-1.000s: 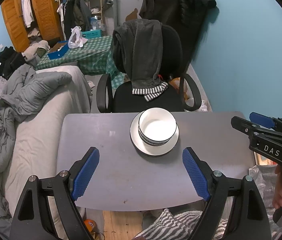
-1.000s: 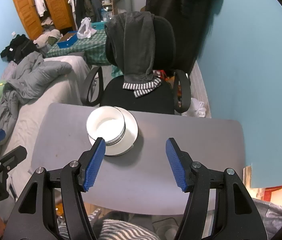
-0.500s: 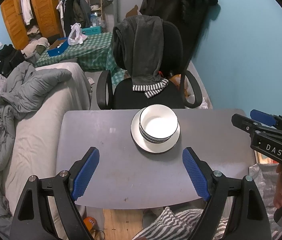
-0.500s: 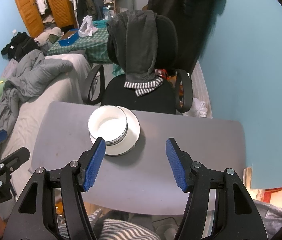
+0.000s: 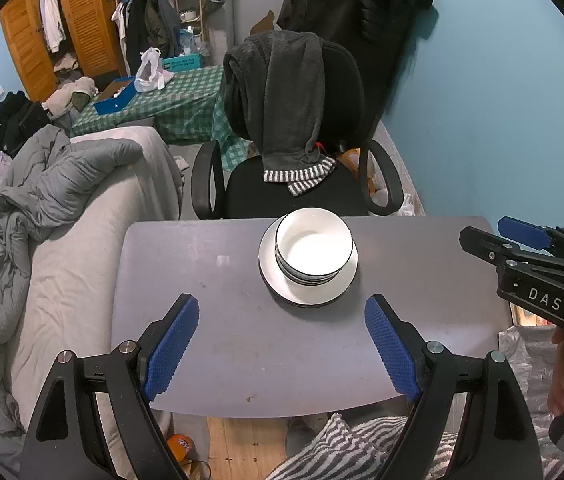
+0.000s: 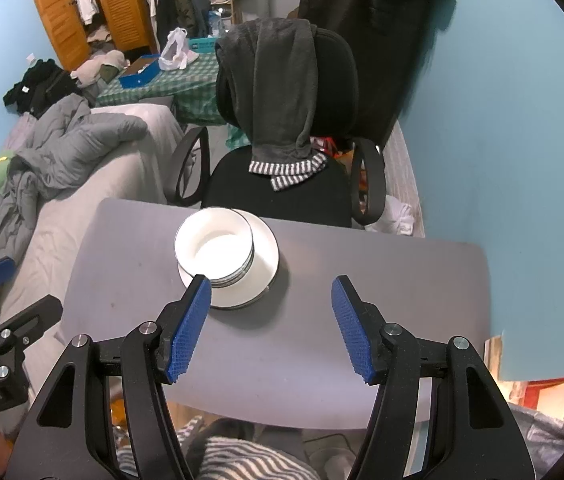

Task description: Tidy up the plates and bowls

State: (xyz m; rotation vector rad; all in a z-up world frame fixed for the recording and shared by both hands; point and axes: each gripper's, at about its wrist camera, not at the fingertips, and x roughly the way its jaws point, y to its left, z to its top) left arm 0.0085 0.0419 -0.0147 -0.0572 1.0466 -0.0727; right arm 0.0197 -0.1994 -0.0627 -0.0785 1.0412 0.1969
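We judge the task all but done: the stacked white black-rimmed ceramic bowls (image 5: 314, 249) sit nested on the white round plates (image 5: 308, 292) at twelve o'clock on the grey table (image 5: 242, 340), while our left gripper (image 5: 280, 344) and right gripper (image 6: 272, 326) hover empty, fingers apart.

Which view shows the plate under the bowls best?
The left wrist view: the plate lies unobstructed, with its rim visible almost all around the bowls. In the right wrist view, the right gripper has one fingertip overlapping the stack's near edge, and the bowls hide the plate's left side.
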